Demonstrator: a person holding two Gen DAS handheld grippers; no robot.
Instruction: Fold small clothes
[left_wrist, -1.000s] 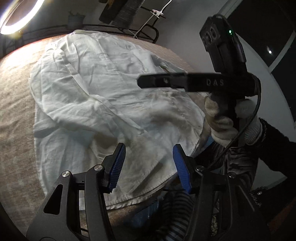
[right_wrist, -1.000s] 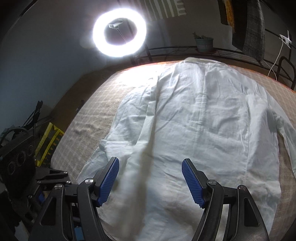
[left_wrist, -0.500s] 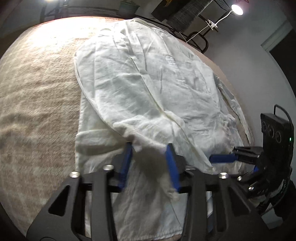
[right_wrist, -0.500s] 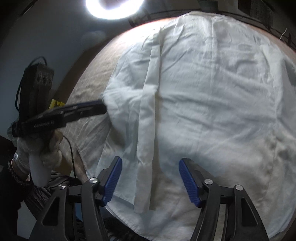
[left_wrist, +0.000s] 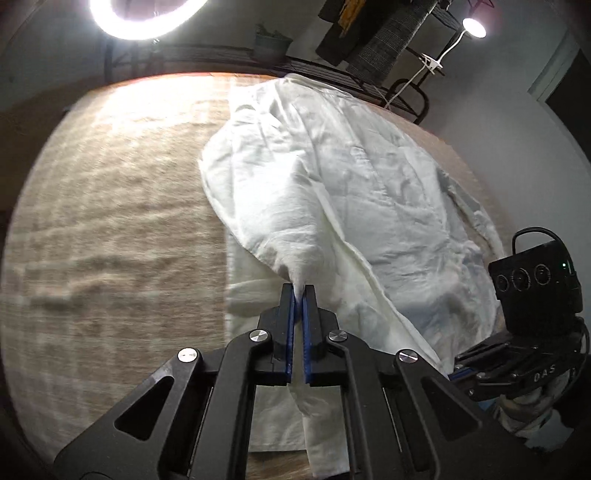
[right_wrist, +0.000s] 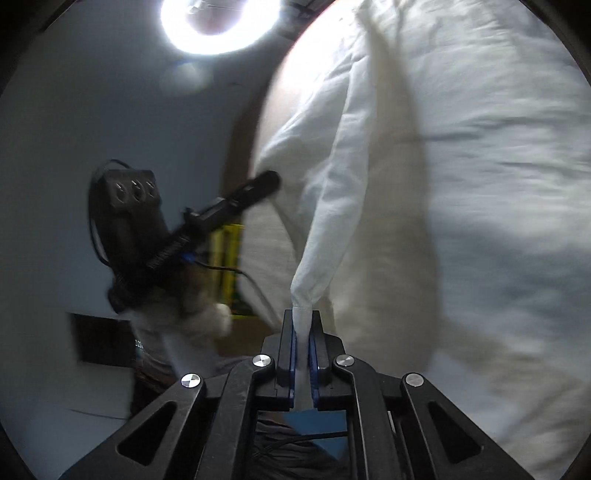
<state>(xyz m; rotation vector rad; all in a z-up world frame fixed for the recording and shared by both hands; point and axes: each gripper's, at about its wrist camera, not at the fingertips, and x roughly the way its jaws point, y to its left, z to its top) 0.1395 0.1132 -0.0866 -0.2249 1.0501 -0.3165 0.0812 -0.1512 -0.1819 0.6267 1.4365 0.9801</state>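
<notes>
a white shirt (left_wrist: 354, 192) is seen spread over a beige woven table cover (left_wrist: 110, 236), with part of its cloth lifted off the surface at the near side. in the left wrist view the left gripper (left_wrist: 298, 291) is pressed together on a gathered fold of the shirt, the blue pads (left_wrist: 292, 332) nearly meeting with a thin strip of cloth caught between them; the fabric is drawn up into a peak at the fingertips and a loose tail hangs down below the jaws. the rest of the shirt is laid flat beyond, reaching toward the far edge of the table cover, with a sleeve trailing along the right side. in the right wrist view the right gripper (right_wrist: 303, 321) is likewise clamped on a narrow pinch of the shirt (right_wrist: 461, 184), and the cloth is stretched upward from its tips as a long taut fold, while the broad body of the garment fills the right half of that view, blurred. the other handheld unit is visible in each view: the right gripper's black body at the lower right of the left wrist view (left_wrist: 517, 365), and the left one held in a gloved hand (right_wrist: 192, 314) at the left of the right wrist view. a ring light (left_wrist: 144, 18) is lit above the far edge of the table, and a small lamp (left_wrist: 473, 26) glows at the upper right by a dark rack (left_wrist: 369, 33) hung with clothes.
</notes>
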